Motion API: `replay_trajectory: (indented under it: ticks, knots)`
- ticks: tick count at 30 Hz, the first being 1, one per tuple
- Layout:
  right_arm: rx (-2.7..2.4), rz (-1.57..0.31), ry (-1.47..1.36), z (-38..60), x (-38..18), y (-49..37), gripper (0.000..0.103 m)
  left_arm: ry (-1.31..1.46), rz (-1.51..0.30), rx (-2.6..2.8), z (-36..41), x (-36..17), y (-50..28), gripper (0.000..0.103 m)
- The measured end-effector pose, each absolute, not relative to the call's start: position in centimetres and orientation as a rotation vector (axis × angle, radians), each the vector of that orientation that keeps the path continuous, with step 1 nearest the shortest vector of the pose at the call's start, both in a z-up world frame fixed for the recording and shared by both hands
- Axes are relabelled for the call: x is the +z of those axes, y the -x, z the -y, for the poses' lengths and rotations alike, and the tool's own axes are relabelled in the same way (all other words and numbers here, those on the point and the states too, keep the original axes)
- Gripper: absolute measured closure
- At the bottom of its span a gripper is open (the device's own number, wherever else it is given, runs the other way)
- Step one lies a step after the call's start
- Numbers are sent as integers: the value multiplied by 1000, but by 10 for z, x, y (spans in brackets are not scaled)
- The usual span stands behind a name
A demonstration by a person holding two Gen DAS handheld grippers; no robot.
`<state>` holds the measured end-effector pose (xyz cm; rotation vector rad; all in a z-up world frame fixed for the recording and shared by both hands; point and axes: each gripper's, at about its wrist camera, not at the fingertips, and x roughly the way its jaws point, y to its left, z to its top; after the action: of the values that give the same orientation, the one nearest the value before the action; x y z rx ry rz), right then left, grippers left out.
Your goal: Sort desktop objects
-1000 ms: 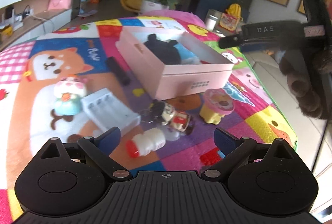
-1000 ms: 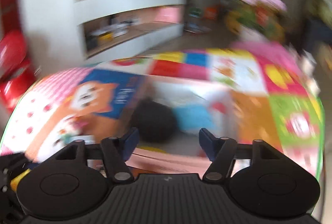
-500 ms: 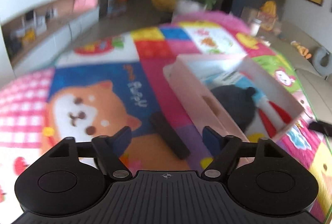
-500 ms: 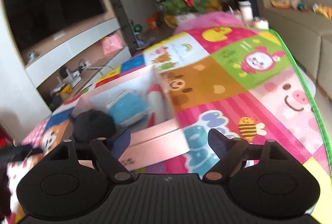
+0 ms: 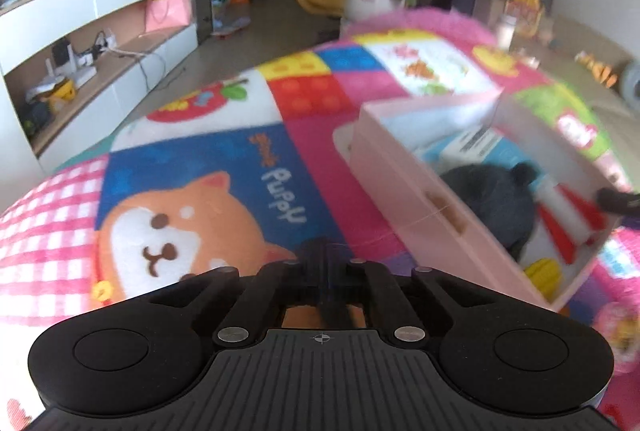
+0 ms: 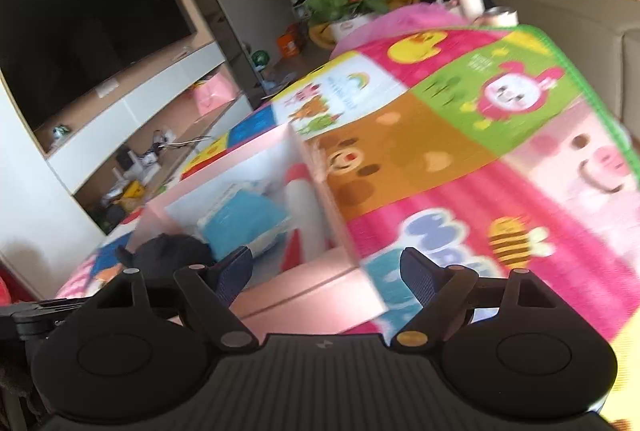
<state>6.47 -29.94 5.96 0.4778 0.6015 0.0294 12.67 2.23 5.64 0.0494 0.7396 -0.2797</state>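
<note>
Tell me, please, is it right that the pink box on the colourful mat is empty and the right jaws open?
Not empty: the right wrist view shows the pink box holding a black plush and a blue packet. It sits on the colourful mat; the right jaws are open.

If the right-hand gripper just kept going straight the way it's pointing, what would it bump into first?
Most likely the pink box. The right gripper is open, and the box's near wall and corner sit right between and just beyond its fingertips. Depth is hard to judge through the fisheye, so it might instead clear the rim and go inside.
</note>
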Motion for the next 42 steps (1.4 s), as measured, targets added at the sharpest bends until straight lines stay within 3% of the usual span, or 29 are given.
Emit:
replay_trajectory:
  ticks: [5, 8, 10, 13, 15, 21, 23, 24, 29, 37, 42]
  knots:
    - [77, -622, -462, 275, 62, -77, 19, -23, -695, -305, -35, 75, -100, 99]
    - [128, -620, -453, 265, 67, -76, 26, -22, -695, -295, -40, 72, -90, 86]
    - [106, -587, -402, 261, 75, -67, 26, -24, -713, -272, -45, 67, -89, 68]
    - [92, -532, -268, 252, 87, -44, 26, -13, -755, -226, -51, 54, -101, 50]
    - [94, -506, -187, 247, 92, -28, 26, -25, -781, -195, -52, 46, -114, 44]
    - [88, -520, -122, 246, 87, 2, 26, -42, -880, -186, -44, 31, -162, 48]
    - [80, -539, -147, 249, 82, 6, 26, -86, -879, -183, -39, 31, -167, 69]
    - [74, -547, -157, 251, 80, 8, 26, -96, -877, -187, -37, 32, -167, 73]
    - [62, -566, -176, 253, 71, 20, 26, -181, -815, -227, -26, 38, -142, 75]
    - [73, -578, -154, 246, 64, 30, 26, -130, -602, -326, -22, 89, -61, 78]
    - [73, -576, -162, 244, 60, 34, 24, -115, -583, -473, -3, 94, -13, 78]
